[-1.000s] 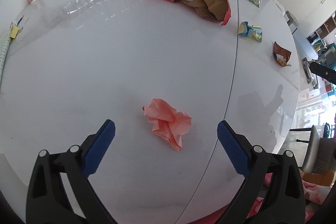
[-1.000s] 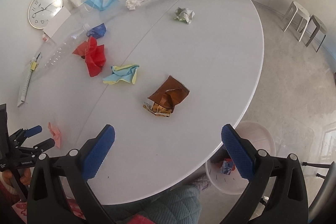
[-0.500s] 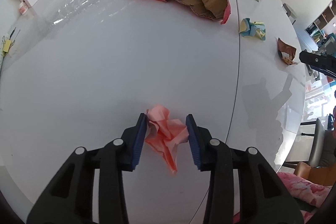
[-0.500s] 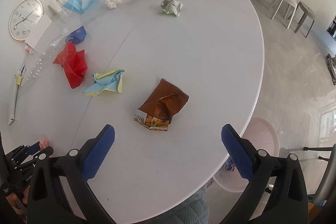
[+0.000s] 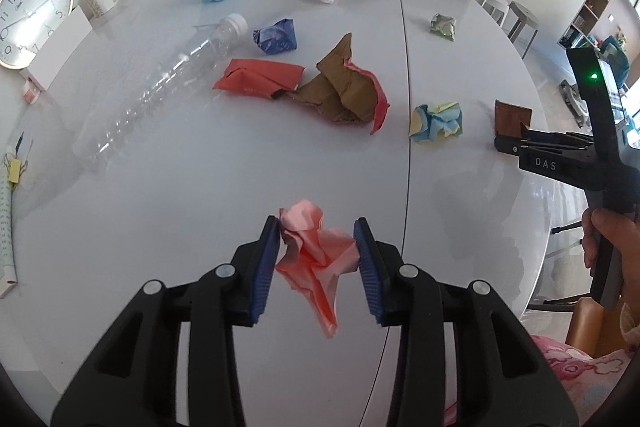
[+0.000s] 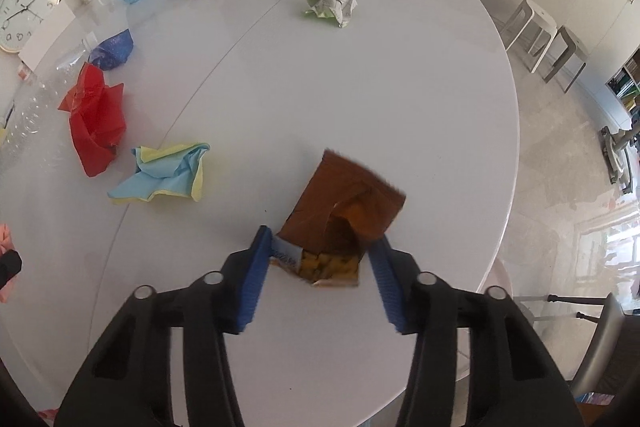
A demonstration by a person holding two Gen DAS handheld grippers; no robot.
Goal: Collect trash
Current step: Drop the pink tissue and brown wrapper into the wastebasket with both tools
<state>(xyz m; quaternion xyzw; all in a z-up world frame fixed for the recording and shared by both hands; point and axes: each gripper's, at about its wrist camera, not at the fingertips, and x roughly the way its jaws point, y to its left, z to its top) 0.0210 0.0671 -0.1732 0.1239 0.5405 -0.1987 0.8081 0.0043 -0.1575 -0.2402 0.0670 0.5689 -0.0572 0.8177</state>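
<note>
"DAS" is printed on the right claw's (image 6: 318, 269) body. Half a second ago that claw stood wide open; now it clamps the brown snack bag (image 6: 340, 223). The left claw (image 5: 316, 259) still grips the pink paper wad (image 5: 316, 251) above the bench (image 5: 160, 207). Ahead lie a plastic bottle (image 5: 160, 91) and red wrapper (image 5: 260, 81).
</note>
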